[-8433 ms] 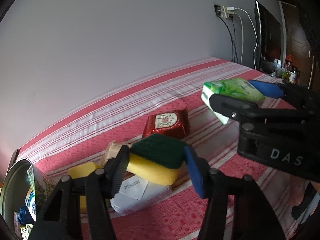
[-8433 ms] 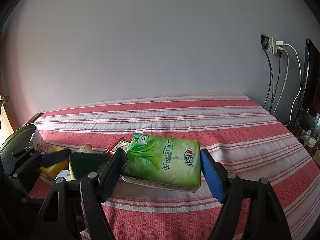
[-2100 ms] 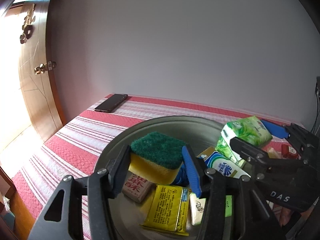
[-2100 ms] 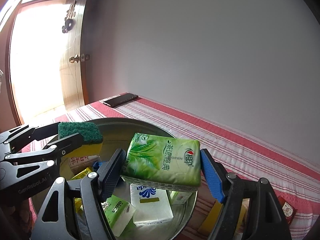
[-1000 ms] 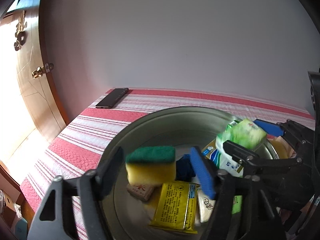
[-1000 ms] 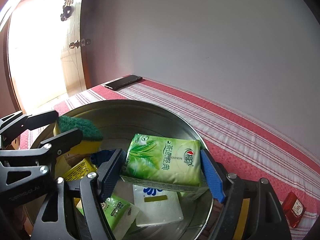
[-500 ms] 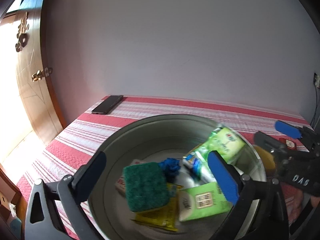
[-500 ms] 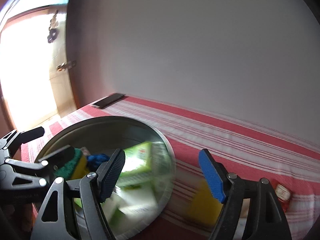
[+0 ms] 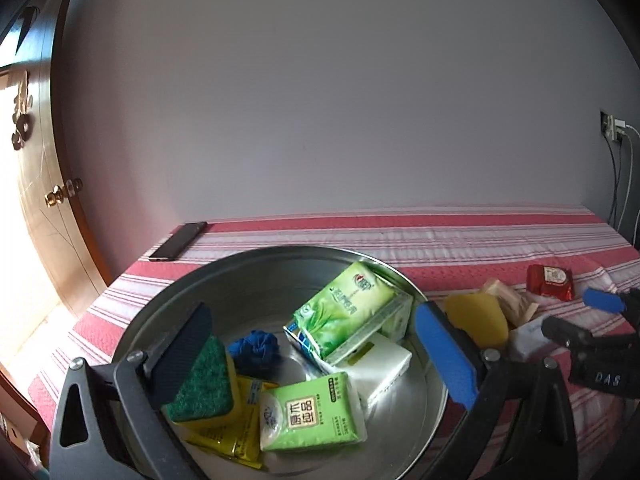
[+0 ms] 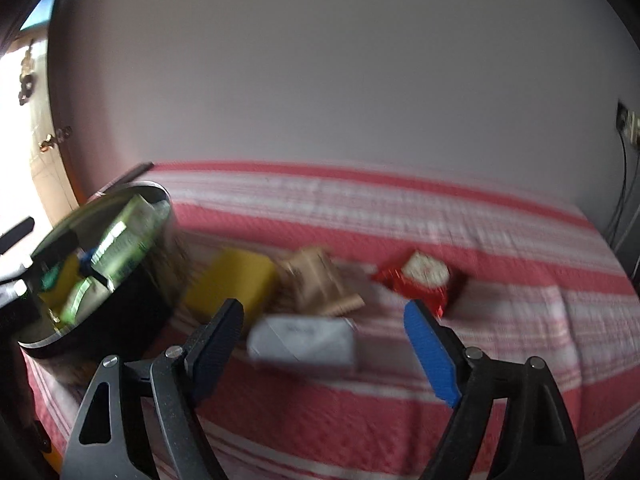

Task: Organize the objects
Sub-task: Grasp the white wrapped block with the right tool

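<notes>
Both tongs are let go, and the things sit in the metal tub.

The left tongs [image 9: 316,344] gape wide over the metal tub [image 9: 248,276], holding nothing. The sponge [image 9: 202,384] and green tissue pack [image 9: 346,308] lie inside. The right tongs [image 10: 324,338] have just opened wider, with nothing in them, above a white packet [image 10: 302,344]. Farther off lie a yellow sponge [image 10: 232,284] and a red packet [image 10: 420,280] on the striped cloth [image 10: 360,216].

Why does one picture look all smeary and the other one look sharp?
The right wrist view is smeared by motion blur: the yellow sponge, white packet and red packet all look streaky. The left wrist view is sharp, so you can read the print on the green tissue pack in the metal bowl. Bright daylight washes out the doorway at the left edge of both views.
</notes>
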Motion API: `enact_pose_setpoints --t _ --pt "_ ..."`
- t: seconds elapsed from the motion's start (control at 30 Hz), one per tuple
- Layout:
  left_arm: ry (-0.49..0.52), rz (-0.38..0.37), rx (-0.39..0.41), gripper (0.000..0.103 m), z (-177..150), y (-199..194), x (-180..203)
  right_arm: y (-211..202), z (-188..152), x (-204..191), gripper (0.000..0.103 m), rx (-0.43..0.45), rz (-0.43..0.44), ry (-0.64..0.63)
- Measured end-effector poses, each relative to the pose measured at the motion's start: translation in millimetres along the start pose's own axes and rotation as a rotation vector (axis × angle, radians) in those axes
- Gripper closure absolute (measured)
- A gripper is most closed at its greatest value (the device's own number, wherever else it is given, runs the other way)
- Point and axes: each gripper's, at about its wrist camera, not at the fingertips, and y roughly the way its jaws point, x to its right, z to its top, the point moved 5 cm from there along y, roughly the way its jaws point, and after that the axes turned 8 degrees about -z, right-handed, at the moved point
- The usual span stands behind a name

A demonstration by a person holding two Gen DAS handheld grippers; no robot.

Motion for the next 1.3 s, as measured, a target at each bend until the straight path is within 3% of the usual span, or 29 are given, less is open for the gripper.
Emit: enact_pose_setpoints --t 0.33,0.53,0.67,0.77,0.87,1.07,1.3 --pt "-0.004 0.022 0.020 0.000 12 19 -7 22 -9 -15 0.019 -0.103 0.011 -0.064" --pt "-0.009 -0.047 0.019 0.000 6 11 7 27 -8 -21 0.013 -0.124 0.000 -0.079" --pt "0.022 -0.107 0.004 0.000 1 8 28 37 -15 -23 0.013 -0.194 0.012 -0.099" --pt "0.057 -0.148 -0.001 0.000 -2 5 46 32 -14 -18 0.015 -0.179 0.027 -0.072" --pt "0.088 -0.197 -0.012 0.000 -4 4 66 30 -15 -6 0.029 -0.172 0.028 -0.041" --pt "0.151 -0.276 -0.056 0.000 -9 15 107 21 -16 33 0.029 -0.148 -0.040 0.007" --pt "0.235 -0.304 -0.159 0.001 -22 42 145 21 -13 59 0.029 -0.123 -0.070 0.047"
